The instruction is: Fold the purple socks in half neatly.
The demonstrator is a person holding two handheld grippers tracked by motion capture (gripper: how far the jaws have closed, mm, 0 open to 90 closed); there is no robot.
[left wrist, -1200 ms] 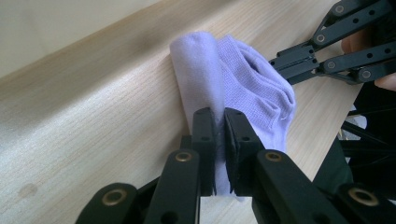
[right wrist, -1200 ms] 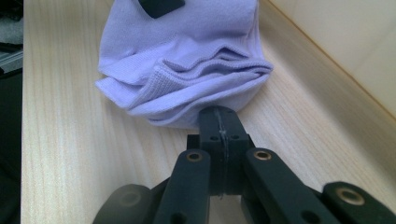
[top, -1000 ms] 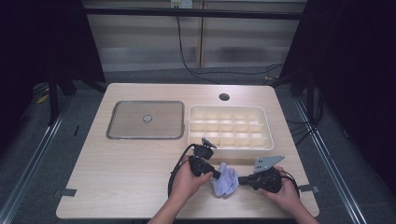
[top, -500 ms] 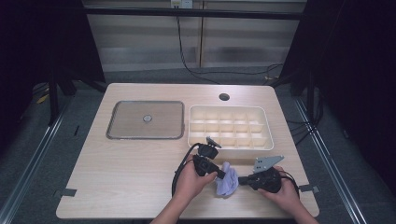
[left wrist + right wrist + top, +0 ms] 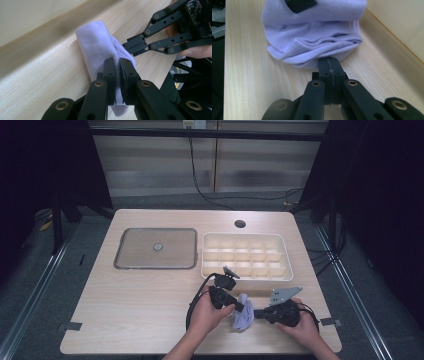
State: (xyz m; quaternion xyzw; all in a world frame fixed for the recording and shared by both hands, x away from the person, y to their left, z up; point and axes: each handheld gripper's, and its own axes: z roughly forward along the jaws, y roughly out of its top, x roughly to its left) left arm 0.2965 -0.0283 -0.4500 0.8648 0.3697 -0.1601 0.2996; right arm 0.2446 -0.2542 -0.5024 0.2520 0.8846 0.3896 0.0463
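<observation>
high view: wooden table [image 5: 130, 310], grey square lid [image 5: 155, 248] at back left, cream divided tray [image 5: 246, 256] beside it on the right. near front edge, just in front of tray: lilac cloth [image 5: 244, 318], bunched, betw. both tools. left gripper [image 5: 117, 72] clamped on cloth's fold. right gripper [image 5: 329, 67] pinched on cloth's near edge, jaws together.

Left hand nudges over, cloth follows

The left gripper [image 5: 239, 305] has edged slightly rightward toward the right gripper [image 5: 258, 312], and the soft lilac folded cloth [image 5: 244, 318] pinched between both sets of jaws has bunched a little tighter in the gap between them.
</observation>
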